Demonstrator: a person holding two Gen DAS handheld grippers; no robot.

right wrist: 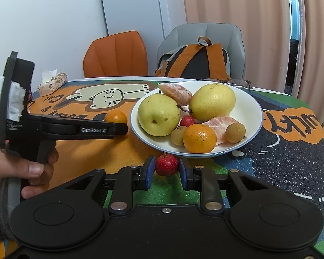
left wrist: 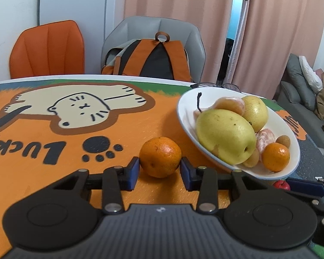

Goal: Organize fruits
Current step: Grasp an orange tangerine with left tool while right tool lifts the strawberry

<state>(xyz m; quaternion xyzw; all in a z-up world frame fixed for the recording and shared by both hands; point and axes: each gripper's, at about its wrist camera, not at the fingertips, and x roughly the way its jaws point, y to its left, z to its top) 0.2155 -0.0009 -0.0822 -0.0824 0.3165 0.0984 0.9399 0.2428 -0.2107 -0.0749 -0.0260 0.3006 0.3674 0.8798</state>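
- Your left tongs (left wrist: 159, 168) sit low over the table (left wrist: 54, 172), their blue pads (left wrist: 133, 168) drawn in against both sides of a loose mandarin (left wrist: 160, 156), which rests on the orange mat just left of the plate. From the right wrist view the same mandarin (right wrist: 116, 117) shows beyond the tip of those tongs.
- The white plate (right wrist: 253, 108) in the middle already carries most of the fruit: two yellow pears (right wrist: 158, 114), a whole mandarin, peeled mandarin pieces (right wrist: 219, 127), a couple of brown longans (right wrist: 235, 132) and one small red fruit.
- Your right tongs (right wrist: 166, 170) are pinching a small red fruit (right wrist: 166, 165) that lies on the table just in front of the plate's near rim.
- Judging by this, the job is well along: only these two stragglers appear to remain outside the plate, and both are gripped but not yet lifted. What's left is carrying each over the rim and setting it down without knocking the pile.
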